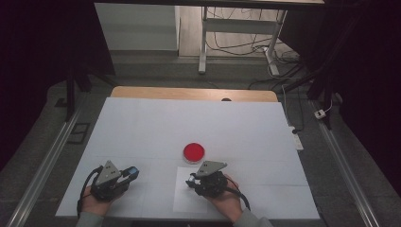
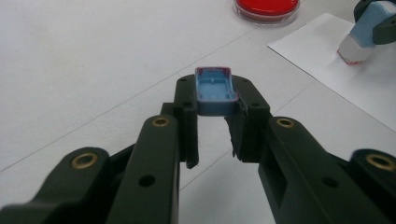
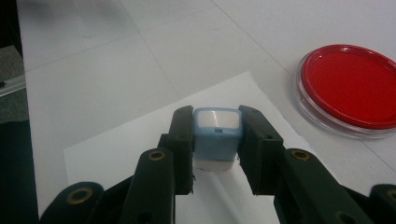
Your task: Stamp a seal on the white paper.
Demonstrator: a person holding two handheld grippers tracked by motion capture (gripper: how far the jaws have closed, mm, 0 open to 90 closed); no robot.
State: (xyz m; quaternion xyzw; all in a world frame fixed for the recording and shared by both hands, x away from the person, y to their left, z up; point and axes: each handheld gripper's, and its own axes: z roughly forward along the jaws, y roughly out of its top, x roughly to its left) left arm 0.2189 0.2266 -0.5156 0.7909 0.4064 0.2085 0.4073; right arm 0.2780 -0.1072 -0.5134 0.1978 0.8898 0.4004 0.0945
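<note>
My left gripper rests at the table's front left, shut on a small blue cap with red-stained edges, its hollow side facing the camera. My right gripper is near the front middle, shut on a blue stamp. The stamp points down, and its red-tinged lower end meets a white sheet of paper. A round clear dish with a red ink pad lies just beyond the sheet; it also lies at the right of the right gripper view.
A white cover spreads over the table, with a wooden edge showing at the back. Metal rails run along both sides. Behind the table stand white desk legs and loose cables on the floor.
</note>
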